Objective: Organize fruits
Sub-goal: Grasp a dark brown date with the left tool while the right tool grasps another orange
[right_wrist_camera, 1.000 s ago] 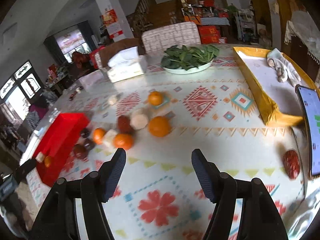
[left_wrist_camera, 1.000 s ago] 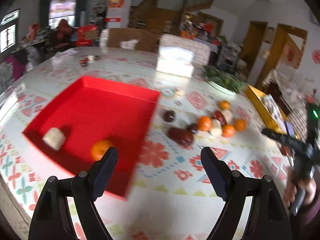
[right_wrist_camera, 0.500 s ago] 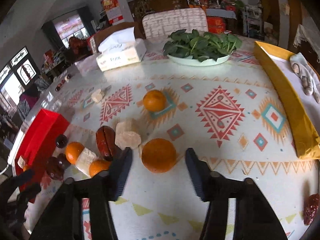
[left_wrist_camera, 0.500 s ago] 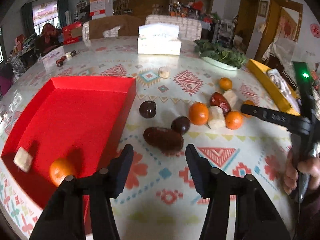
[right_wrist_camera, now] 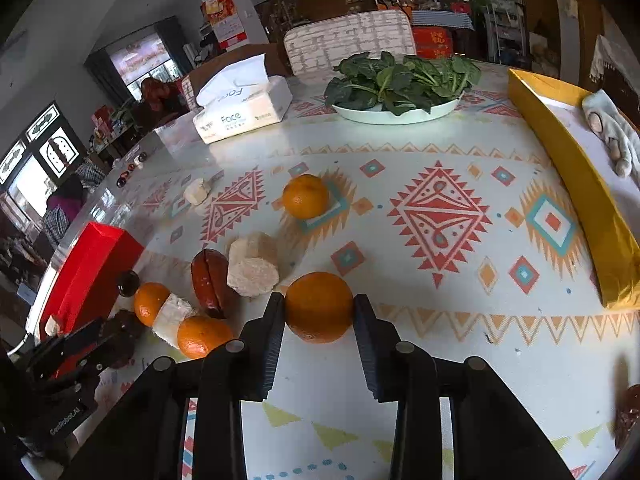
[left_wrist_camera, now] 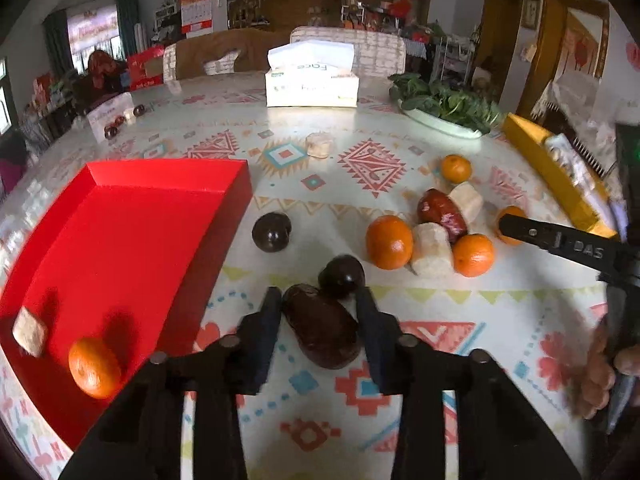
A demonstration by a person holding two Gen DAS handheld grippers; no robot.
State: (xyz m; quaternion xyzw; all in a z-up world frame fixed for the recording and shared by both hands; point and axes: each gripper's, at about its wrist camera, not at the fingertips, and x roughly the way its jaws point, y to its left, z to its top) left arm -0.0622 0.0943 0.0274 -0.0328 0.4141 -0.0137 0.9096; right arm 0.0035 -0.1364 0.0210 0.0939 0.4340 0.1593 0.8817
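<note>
My left gripper (left_wrist_camera: 319,304) has its jaws closing on a dark brown oblong fruit (left_wrist_camera: 324,332) that lies on the patterned table, and both pads touch it. A dark round fruit (left_wrist_camera: 341,276) sits just beyond its tips. To the left, the red tray (left_wrist_camera: 120,240) holds an orange (left_wrist_camera: 94,368) and a pale chunk (left_wrist_camera: 29,336). My right gripper (right_wrist_camera: 318,300) is closing on an orange (right_wrist_camera: 319,307), pads against both sides. Left of it lies a cluster of oranges (right_wrist_camera: 204,336), pale chunks (right_wrist_camera: 253,264) and a red date (right_wrist_camera: 208,280).
A tissue box (left_wrist_camera: 311,82) and a plate of greens (right_wrist_camera: 400,84) stand at the far side. A yellow box (right_wrist_camera: 580,200) runs along the right. Another dark round fruit (left_wrist_camera: 272,231) lies beside the tray wall. A lone orange (right_wrist_camera: 306,196) sits mid-table.
Both grippers came forward and down to the table. The left jaws narrowed around the dark brown fruit, the right jaws around the orange.
</note>
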